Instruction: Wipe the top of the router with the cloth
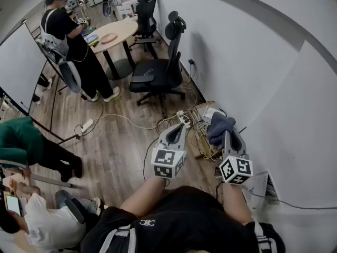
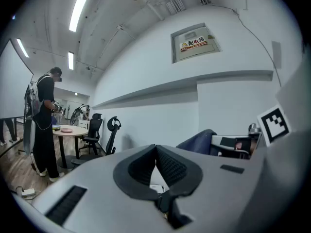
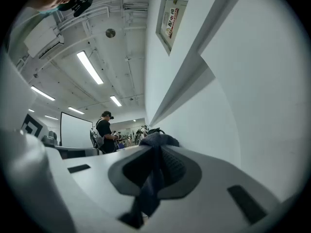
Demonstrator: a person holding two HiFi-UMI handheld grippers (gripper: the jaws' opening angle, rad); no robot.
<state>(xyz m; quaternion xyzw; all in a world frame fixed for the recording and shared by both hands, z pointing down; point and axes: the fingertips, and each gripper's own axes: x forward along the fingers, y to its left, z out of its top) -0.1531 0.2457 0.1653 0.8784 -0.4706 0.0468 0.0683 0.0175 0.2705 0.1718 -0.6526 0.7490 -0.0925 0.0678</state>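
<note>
Evidently, wiping is not yet begun. The dark blue cloth (image 3: 149, 188) is pinched between the jaws of the right gripper (image 3: 156, 149) and held in the air beside the white wall (image 1: 274, 88). The jaws of the left gripper (image 2: 155, 148) are closed on nothing. The router cannot be told for certain among the cables (image 1: 200, 133) on the floor below; reaching and wiping it are judged to remain.

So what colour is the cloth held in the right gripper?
Plain dark blue-grey cloth, clamped in the right gripper; the head view shows it best.
</note>
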